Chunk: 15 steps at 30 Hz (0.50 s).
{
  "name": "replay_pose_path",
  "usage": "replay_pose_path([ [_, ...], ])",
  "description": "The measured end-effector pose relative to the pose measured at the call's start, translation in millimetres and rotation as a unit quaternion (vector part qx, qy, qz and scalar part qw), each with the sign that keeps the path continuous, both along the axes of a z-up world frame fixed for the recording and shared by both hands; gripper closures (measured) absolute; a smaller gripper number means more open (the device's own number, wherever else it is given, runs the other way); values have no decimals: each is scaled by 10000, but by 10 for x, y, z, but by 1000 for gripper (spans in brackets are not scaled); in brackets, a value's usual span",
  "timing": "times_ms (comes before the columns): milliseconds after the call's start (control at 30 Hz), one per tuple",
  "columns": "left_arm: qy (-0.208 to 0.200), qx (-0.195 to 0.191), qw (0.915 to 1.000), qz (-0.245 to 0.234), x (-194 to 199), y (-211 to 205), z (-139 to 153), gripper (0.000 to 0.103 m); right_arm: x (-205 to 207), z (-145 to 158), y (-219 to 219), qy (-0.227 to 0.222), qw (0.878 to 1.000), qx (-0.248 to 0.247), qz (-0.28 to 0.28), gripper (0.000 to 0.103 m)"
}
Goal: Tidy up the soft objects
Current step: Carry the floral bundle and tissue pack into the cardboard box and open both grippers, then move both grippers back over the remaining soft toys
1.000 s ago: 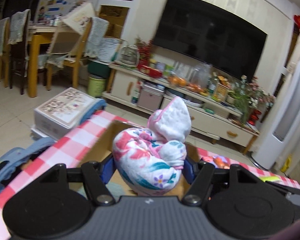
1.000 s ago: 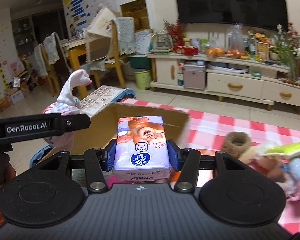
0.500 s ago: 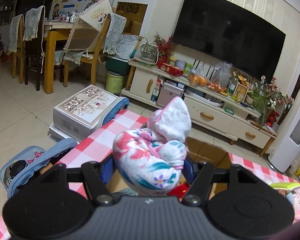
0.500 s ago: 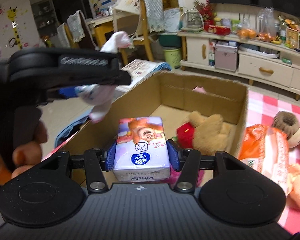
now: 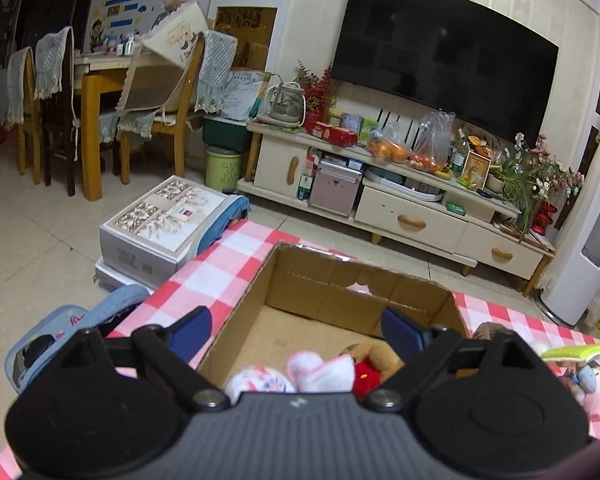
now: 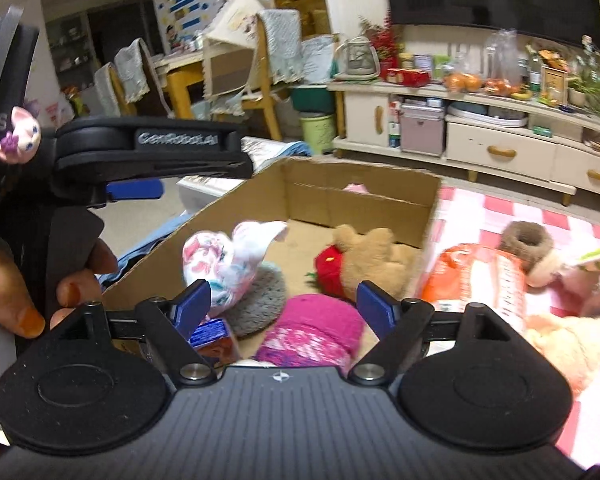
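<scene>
Hovering over the cardboard box (image 6: 364,204), both claws – left (image 5: 296,326), right (image 6: 284,304) – just spread, empty, tissue pack (image 6: 212,336) half-hidden.

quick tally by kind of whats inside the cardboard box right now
floral cloth bundle: 1
grey round pad: 1
brown teddy bear: 1
pink knit item: 1
tissue pack: 1
total: 5, counting only what shows in the cardboard box

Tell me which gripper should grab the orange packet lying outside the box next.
Right. The orange packet lies just beside the right gripper, whose jaws have just opened empty. The left gripper hangs over the cardboard box, farther off.
</scene>
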<state>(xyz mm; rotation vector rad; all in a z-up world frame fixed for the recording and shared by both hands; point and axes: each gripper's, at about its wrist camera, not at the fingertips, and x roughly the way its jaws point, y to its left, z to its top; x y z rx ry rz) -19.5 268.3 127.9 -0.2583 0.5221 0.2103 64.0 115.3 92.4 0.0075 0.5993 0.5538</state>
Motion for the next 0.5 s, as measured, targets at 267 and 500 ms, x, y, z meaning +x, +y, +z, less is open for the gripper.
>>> replay_pose_path([
  [267,-46,49,10000,-56,-19,-92,24,6,-166,7,-251,-147,9993,9,-336,2],
  [500,-82,107,9997,-186,-29,-205,38,6,-199,-1,-306,-186,9985,-41,-509,2],
])
